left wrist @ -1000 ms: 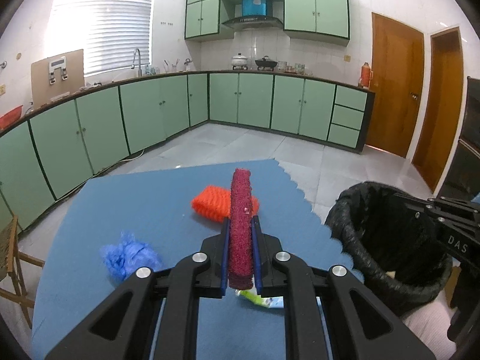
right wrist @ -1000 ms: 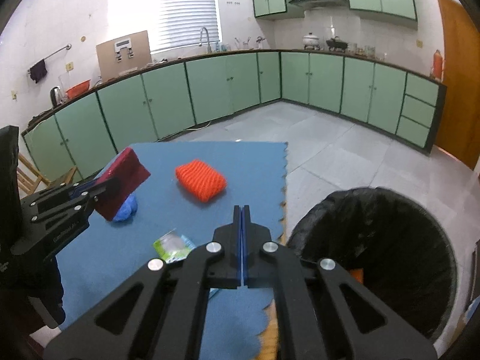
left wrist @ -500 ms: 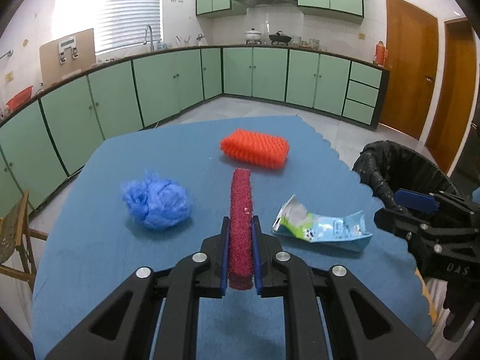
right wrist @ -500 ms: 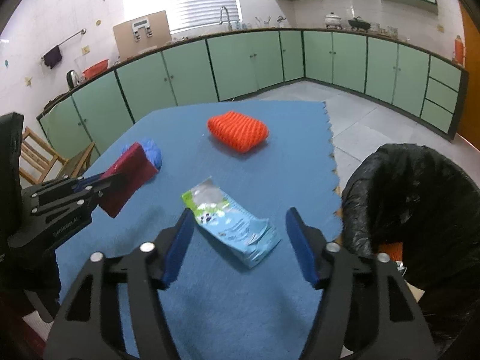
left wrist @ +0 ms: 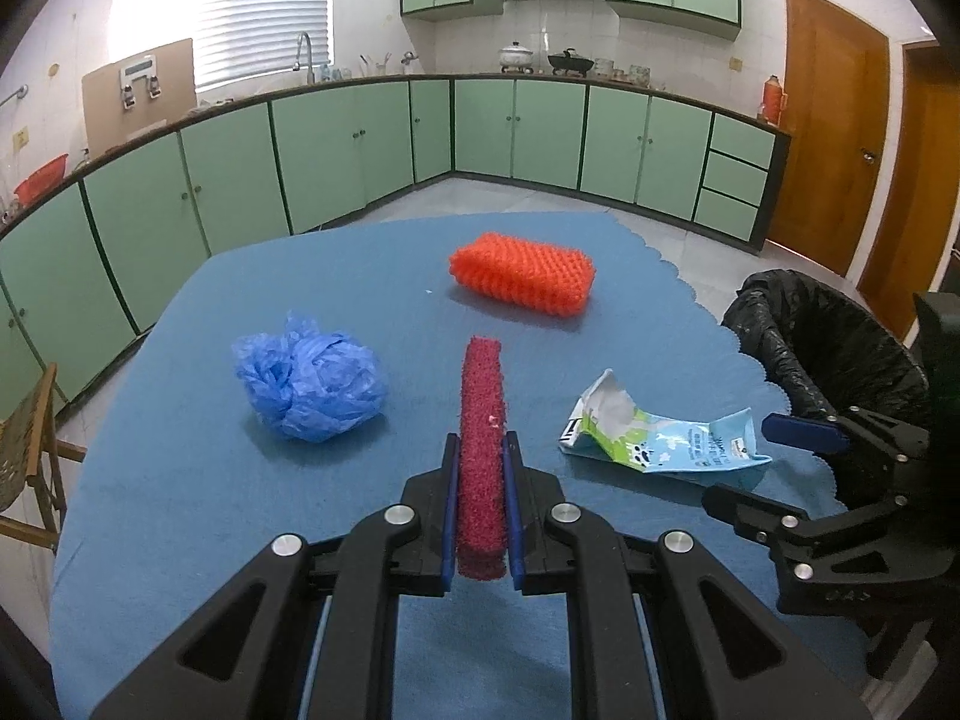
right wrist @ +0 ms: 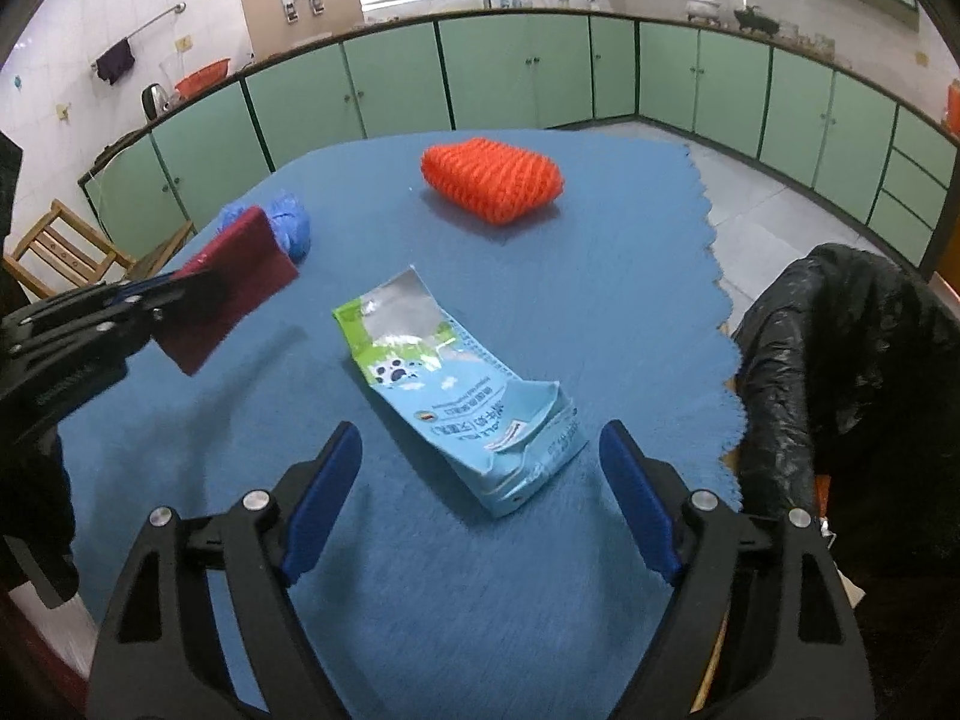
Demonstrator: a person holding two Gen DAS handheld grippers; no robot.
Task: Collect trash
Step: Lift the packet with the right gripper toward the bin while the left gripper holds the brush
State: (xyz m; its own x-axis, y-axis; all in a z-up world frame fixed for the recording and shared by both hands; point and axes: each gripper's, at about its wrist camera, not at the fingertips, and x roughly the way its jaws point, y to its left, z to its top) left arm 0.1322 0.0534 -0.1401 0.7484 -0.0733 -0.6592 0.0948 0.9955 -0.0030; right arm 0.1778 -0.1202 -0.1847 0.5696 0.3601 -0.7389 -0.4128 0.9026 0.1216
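My left gripper (left wrist: 480,462) is shut on a dark red scouring pad (left wrist: 480,396), held edge-up just above the blue table mat (left wrist: 180,480). A crushed blue-and-green milk carton (right wrist: 456,384) lies flat on the mat. My right gripper (right wrist: 477,444) hovers over the carton's near end. Its jaws are opening wide, with that end between them and the pads clear of it. A crumpled blue plastic bag (left wrist: 312,387) lies on the left, an orange mesh sponge (left wrist: 522,273) farther back. The black-lined trash bin (right wrist: 840,360) stands off the table's right edge.
A wooden chair (right wrist: 66,246) stands beside the table's left side. Green kitchen cabinets (left wrist: 516,132) line the far walls, with tiled floor between them and the table. The mat's scalloped right edge (right wrist: 714,276) borders the bin.
The right jaws went from shut to wide open. Both grippers sank toward the table, and the right one swung from over the bin's side to over the carton.
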